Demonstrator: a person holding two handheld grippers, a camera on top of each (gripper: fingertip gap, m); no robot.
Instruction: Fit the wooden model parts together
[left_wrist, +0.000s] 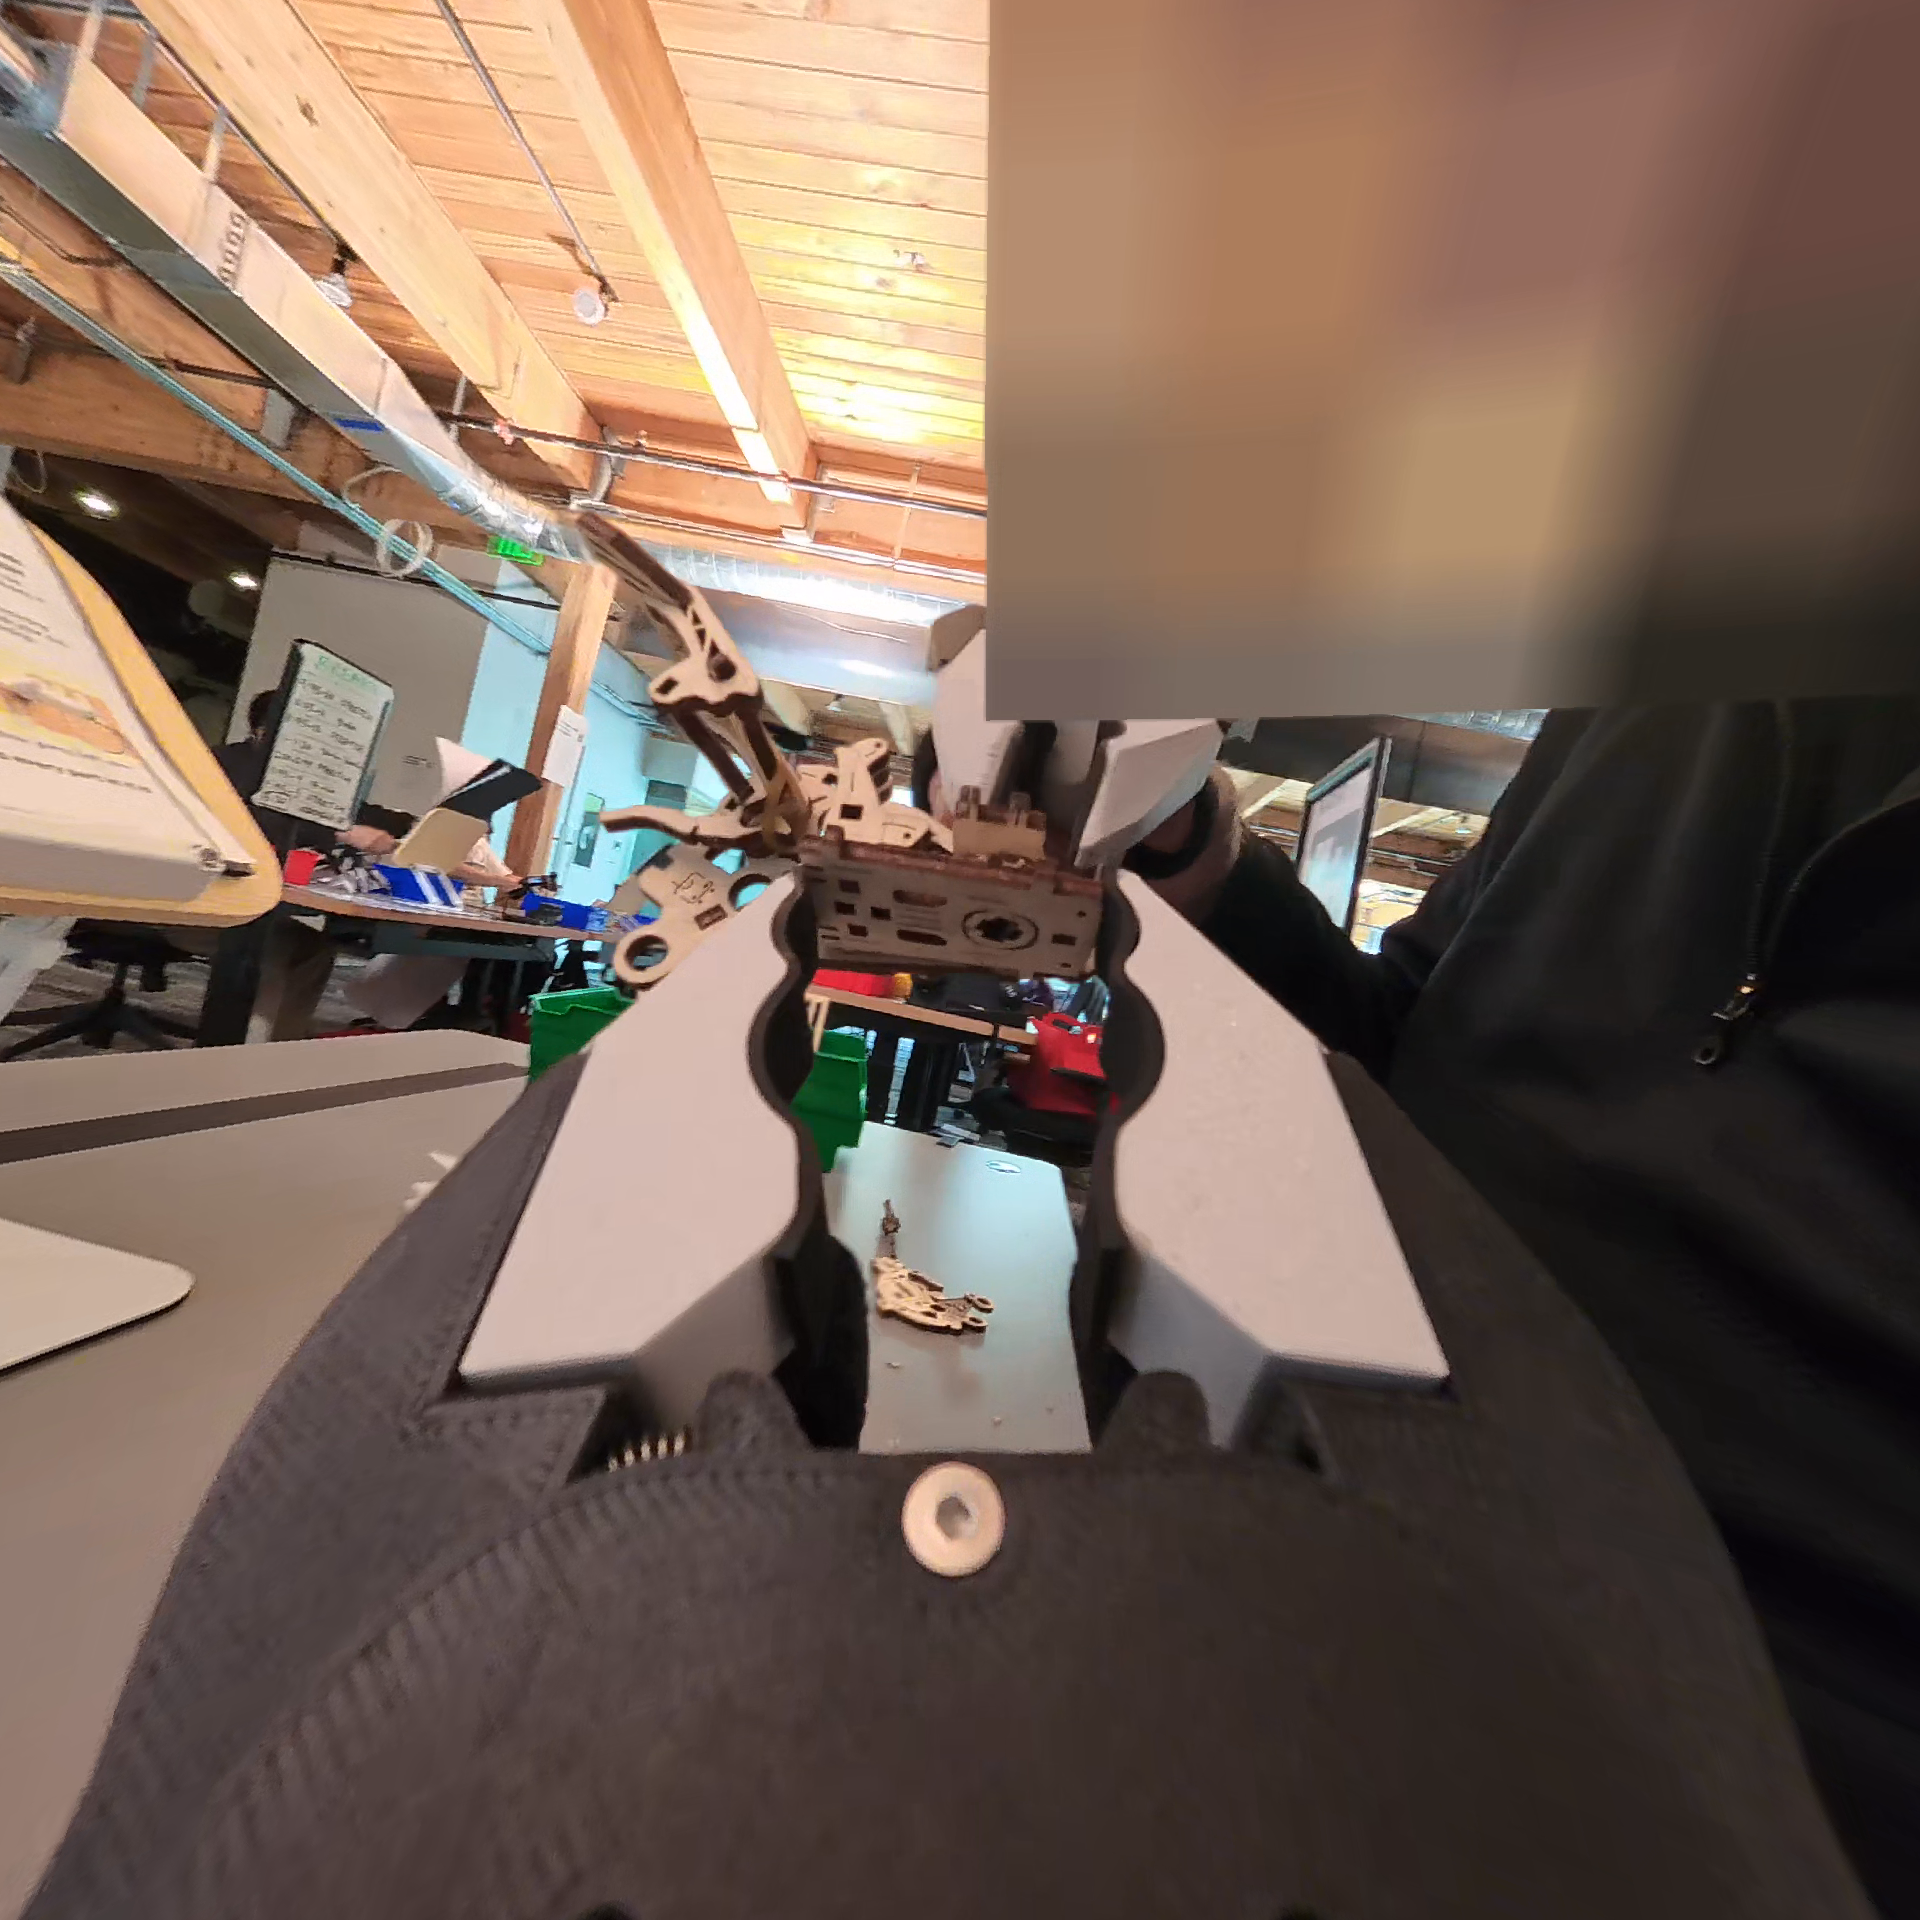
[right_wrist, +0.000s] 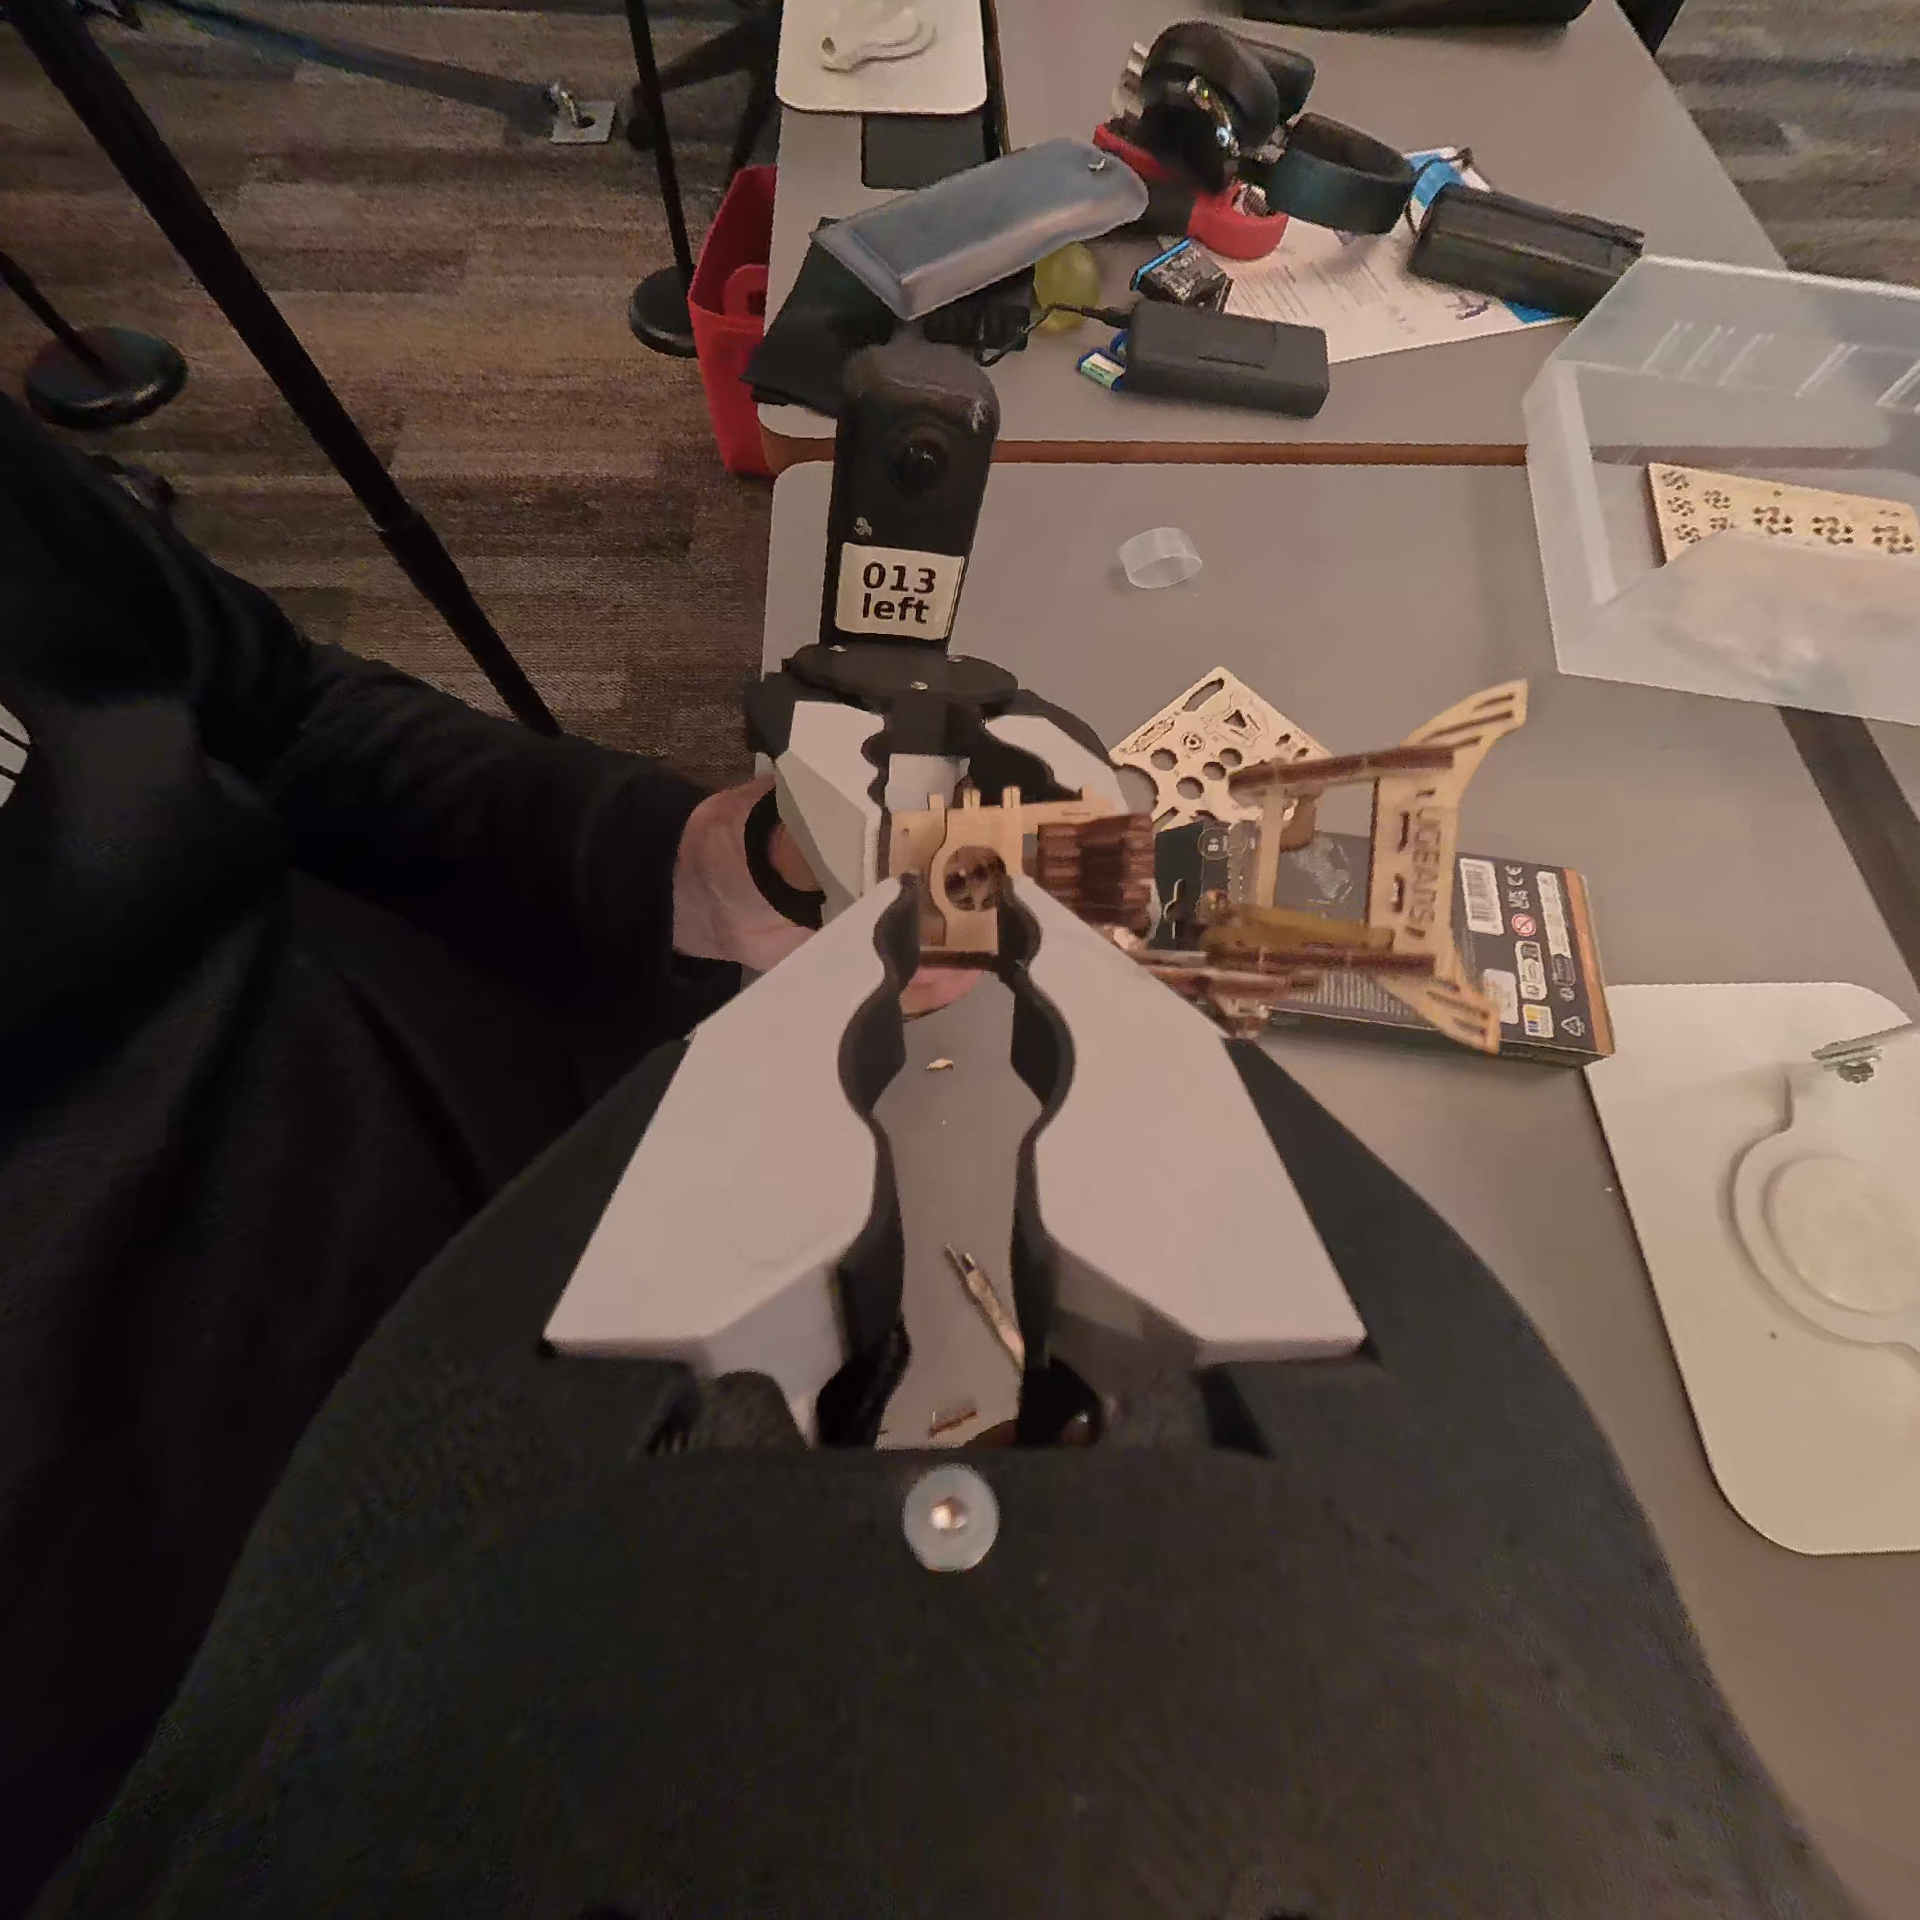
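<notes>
In the left wrist view my left gripper (left_wrist: 951, 920) is shut on the flat slotted base of the wooden model (left_wrist: 956, 914) and holds it up off the table. The model's arm-like struts (left_wrist: 717, 727) stick up to the left. My right gripper (left_wrist: 1039, 790) comes down onto the model's top from above. In the right wrist view my right gripper (right_wrist: 958, 906) is shut on a small wooden block with a round hub (right_wrist: 966, 868) at the model's end. The model's frame (right_wrist: 1403, 862) reaches out to the right. The left gripper (right_wrist: 894, 774) shows behind it, held by a hand.
On the grey table (right_wrist: 1351, 582) lie a punched wooden sheet (right_wrist: 1216, 743), a dark product box (right_wrist: 1475, 956), a clear plastic bin (right_wrist: 1745, 447), a tape ring (right_wrist: 1158, 561), a white tray (right_wrist: 1766, 1247) and a thin metal tool (right_wrist: 982, 1299). A loose wooden piece (left_wrist: 930, 1304) lies below the left gripper.
</notes>
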